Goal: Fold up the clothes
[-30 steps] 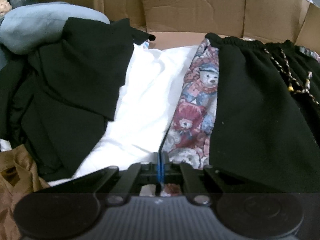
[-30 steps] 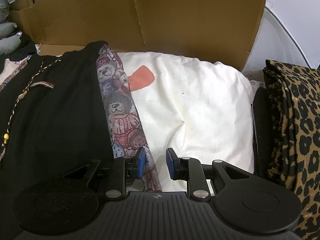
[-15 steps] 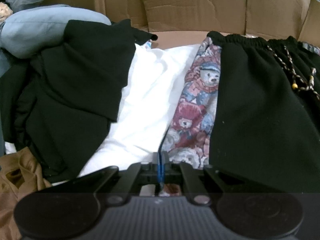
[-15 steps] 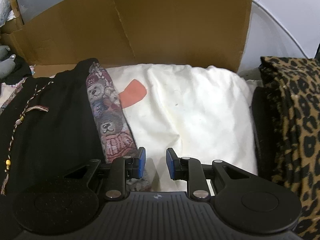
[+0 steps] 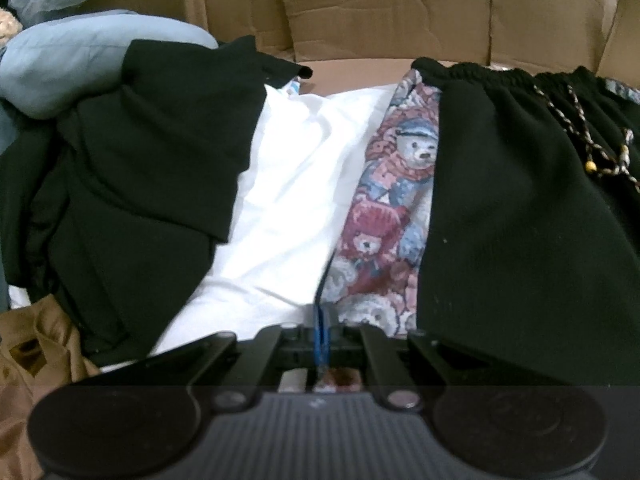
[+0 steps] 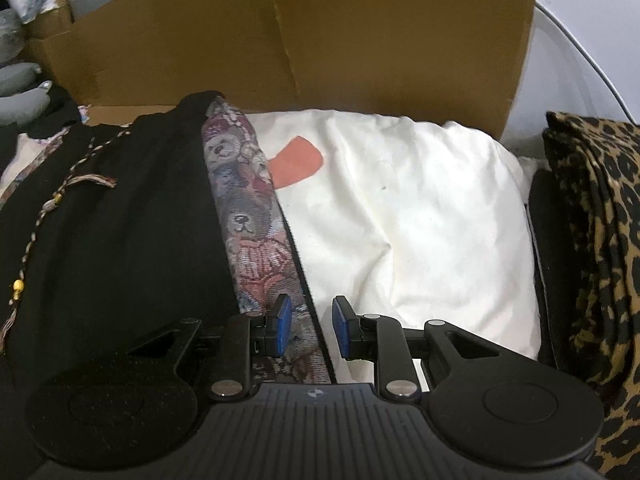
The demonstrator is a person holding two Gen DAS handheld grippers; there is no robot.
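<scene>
Black shorts [image 5: 520, 208] with teddy-bear print side panels [image 5: 394, 208] and a braided drawstring [image 5: 592, 148] lie flat on a white cloth [image 5: 288, 200]. My left gripper [image 5: 321, 336] is shut on the near edge of the left bear panel. In the right wrist view the same shorts [image 6: 120, 248] fill the left half, with the other bear panel [image 6: 248, 216] running down toward me. My right gripper [image 6: 308, 328] is open, its blue pads on either side of that panel's dark edge, with a gap still showing.
A heap of black clothes [image 5: 132, 184] and a blue-grey garment [image 5: 72, 52] lie at the left, brown fabric [image 5: 28, 356] at the near left. A cardboard wall [image 6: 300, 40] stands behind. A folded leopard-print garment [image 6: 600, 240] lies at the right, beside a white pillow-like cloth [image 6: 420, 220].
The right gripper has drawn back toward me and to the right along the bear panel, still open. The left gripper stays shut on the panel's edge, shifted only slightly.
</scene>
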